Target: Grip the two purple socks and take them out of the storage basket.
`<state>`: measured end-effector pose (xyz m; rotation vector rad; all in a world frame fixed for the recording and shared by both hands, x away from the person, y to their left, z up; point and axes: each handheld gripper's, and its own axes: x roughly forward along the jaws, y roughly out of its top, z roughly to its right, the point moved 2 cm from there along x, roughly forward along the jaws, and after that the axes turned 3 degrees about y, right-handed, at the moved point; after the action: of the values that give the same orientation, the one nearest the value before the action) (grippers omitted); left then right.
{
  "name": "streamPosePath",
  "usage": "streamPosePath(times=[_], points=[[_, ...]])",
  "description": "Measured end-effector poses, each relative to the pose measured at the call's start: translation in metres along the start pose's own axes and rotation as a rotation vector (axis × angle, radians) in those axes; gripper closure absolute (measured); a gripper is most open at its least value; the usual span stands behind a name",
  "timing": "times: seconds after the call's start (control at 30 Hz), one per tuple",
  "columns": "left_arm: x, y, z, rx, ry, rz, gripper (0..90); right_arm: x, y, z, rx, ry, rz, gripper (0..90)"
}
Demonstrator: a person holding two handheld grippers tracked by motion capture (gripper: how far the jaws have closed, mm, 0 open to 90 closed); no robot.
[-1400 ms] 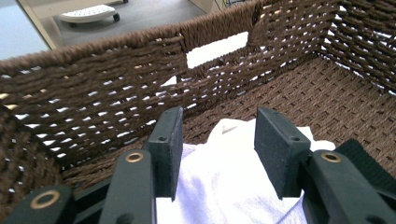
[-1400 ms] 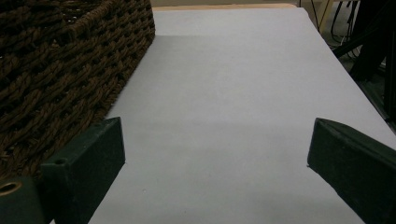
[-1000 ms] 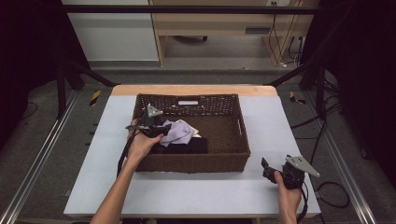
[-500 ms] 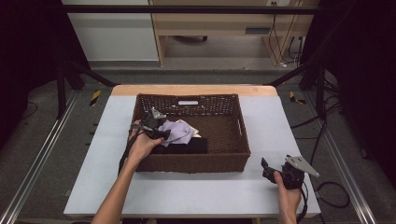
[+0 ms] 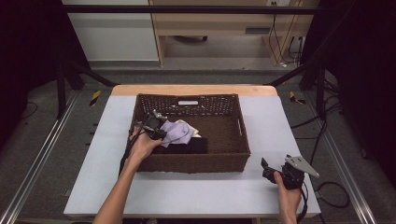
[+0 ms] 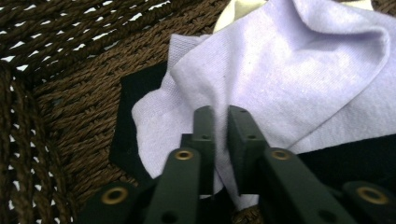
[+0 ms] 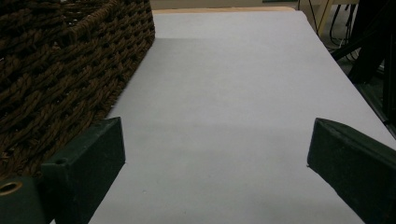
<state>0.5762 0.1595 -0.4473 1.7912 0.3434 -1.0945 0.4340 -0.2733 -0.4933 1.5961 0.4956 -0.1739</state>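
Pinching a fold of the soft, light lilac cloth (image 6: 299, 79) at the wicker basket's (image 5: 233, 161) nine o'clock, the left hand-held gripper (image 6: 220, 140) grips limp fabric best bunched; the right hand-held gripper (image 7: 215, 158) rests wide open.

A pale wooden shelf unit (image 5: 219, 28) sits behind the table, cables (image 5: 280, 44) dangling beside it, and yellow-black tape (image 5: 95, 97) marks the floor.

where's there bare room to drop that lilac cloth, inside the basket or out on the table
Bare: the basket floor's right half, between the black cloth and the right wall; the table strip right of the basket; the front strip between basket and near edge. Crowded: the basket's left part, where the left gripper pinches the lilac cloth.
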Motion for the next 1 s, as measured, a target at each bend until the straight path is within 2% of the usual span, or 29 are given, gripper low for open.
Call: streamPosePath(times=[0.17,0.3,0.47,0.6,0.73,0.83,1.0], points=[[-0.006,0.001,-0.002,-0.023,-0.001,0.046,86.7,0.0,0.0,0.0,0.006,-0.002,0.008,4.7],[-0.012,0.002,-0.004,-0.05,-0.022,0.108,87.1,0.0,0.0,0.0,0.004,-0.002,-0.001,4.6],[-0.022,0.004,-0.005,-0.081,-0.068,0.238,87.2,0.0,0.0,0.0,0.004,-0.001,0.007,4.6],[-0.028,0.005,-0.007,-0.104,-0.104,0.298,87.3,0.0,0.0,0.001,0.009,0.001,0.005,4.6],[-0.035,0.008,-0.007,-0.108,-0.133,0.388,87.4,0.0,0.0,0.001,0.006,0.002,0.003,4.6],[-0.04,0.01,-0.009,-0.107,-0.166,0.417,87.4,0.0,0.0,0.001,0.005,0.004,0.002,4.6],[-0.047,0.012,-0.01,-0.115,-0.17,0.468,87.4,0.0,0.0,0.001,0.008,0.005,0.002,4.6]])
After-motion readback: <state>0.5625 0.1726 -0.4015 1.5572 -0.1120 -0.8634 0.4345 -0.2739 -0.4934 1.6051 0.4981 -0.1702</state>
